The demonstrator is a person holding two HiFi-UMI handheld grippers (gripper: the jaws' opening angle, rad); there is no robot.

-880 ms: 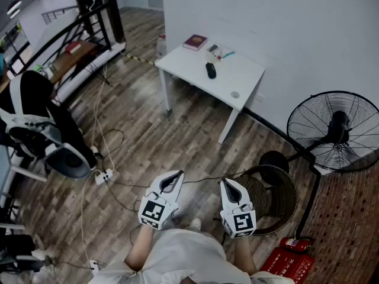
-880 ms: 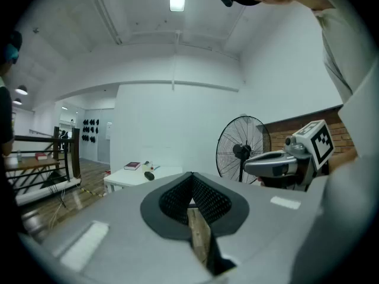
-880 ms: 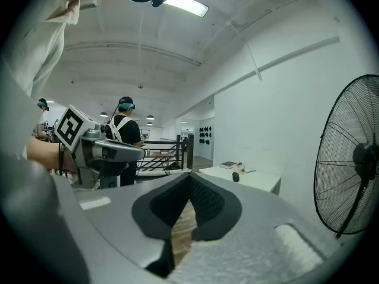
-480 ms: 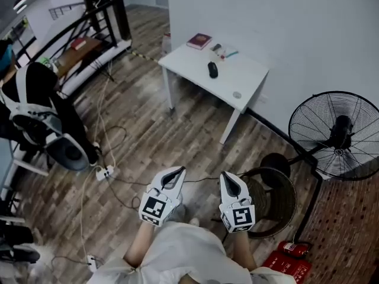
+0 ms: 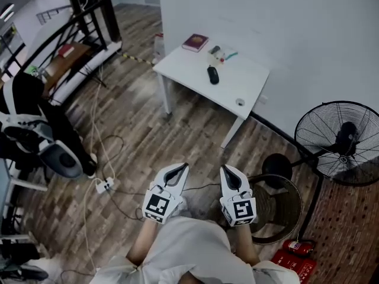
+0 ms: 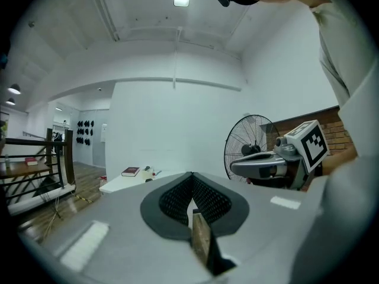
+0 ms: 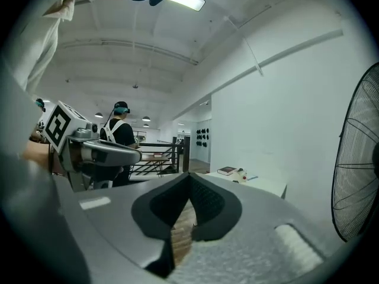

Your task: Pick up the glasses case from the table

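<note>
The glasses case (image 5: 212,74), a small black oblong, lies on the white table (image 5: 251,84) in the upper middle of the head view, roughly at the centre of the tabletop. A dark red book (image 5: 195,42) sits at the table's upper left corner, and a few small items (image 5: 217,53) lie between the book and the case. Both grippers are low in the frame, side by side in front of the person's pale shirt (image 5: 189,253), above the wood floor (image 5: 148,135) and well apart from the table. They point up the frame towards it. The left gripper (image 5: 180,168) has its jaws pressed together, tips meeting, with nothing between them. The right gripper (image 5: 227,169) is likewise closed tight and empty. A round wicker basket (image 5: 278,209) stands just right of the right gripper, and a black standing fan (image 5: 346,144) fills the right edge. Cables and a power strip (image 5: 103,186) trail across the floor at the left.
</note>
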